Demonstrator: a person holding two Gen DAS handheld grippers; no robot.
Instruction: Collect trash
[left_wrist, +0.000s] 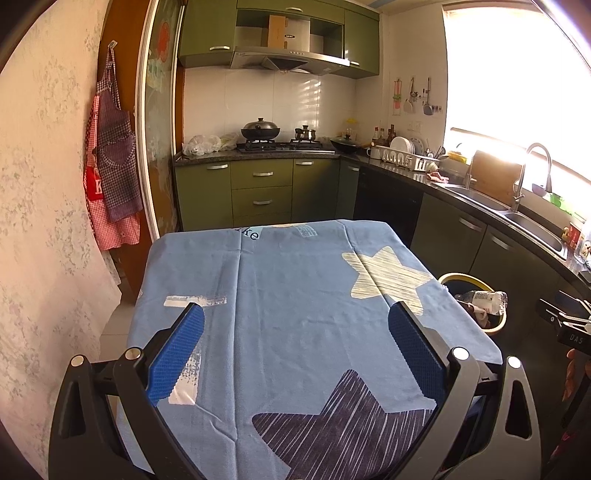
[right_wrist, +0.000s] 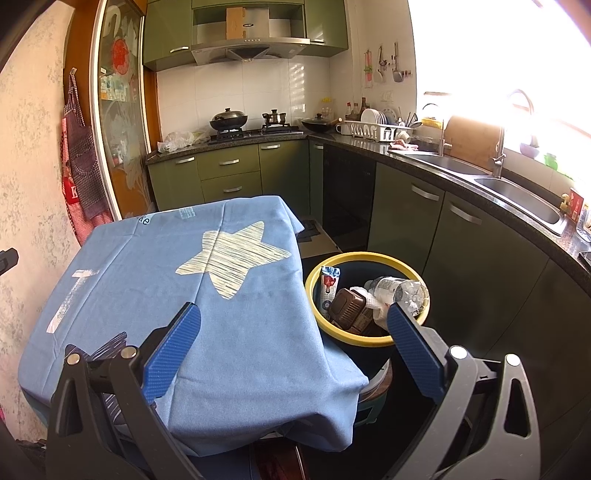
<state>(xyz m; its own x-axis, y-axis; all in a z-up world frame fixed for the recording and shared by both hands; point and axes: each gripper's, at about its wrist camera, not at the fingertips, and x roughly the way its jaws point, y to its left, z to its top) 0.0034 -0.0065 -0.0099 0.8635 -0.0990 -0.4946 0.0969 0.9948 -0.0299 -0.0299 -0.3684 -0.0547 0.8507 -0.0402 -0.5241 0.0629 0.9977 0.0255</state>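
Note:
A dark bin with a yellow rim (right_wrist: 369, 256) stands on the floor right of the table; it also shows in the left wrist view (left_wrist: 465, 277). In it lie a clear plastic bottle (right_wrist: 397, 288), a brown plastic box (right_wrist: 347, 308) and a small drink carton (right_wrist: 328, 286). The bottle shows in the left wrist view too (left_wrist: 484, 297). My left gripper (left_wrist: 295, 325) is open and empty above the blue star-patterned tablecloth (left_wrist: 295, 280). My right gripper (right_wrist: 293, 325) is open and empty, over the table's right edge, its right finger (right_wrist: 413, 343) beside the bin.
Green kitchen cabinets (right_wrist: 406, 214) and a dark counter with a sink (right_wrist: 517, 192) run along the right. A stove with a wok (left_wrist: 260, 129) is at the back. Aprons (left_wrist: 110, 155) hang on the left wall. Cardboard lies on the floor (right_wrist: 317, 240) behind the bin.

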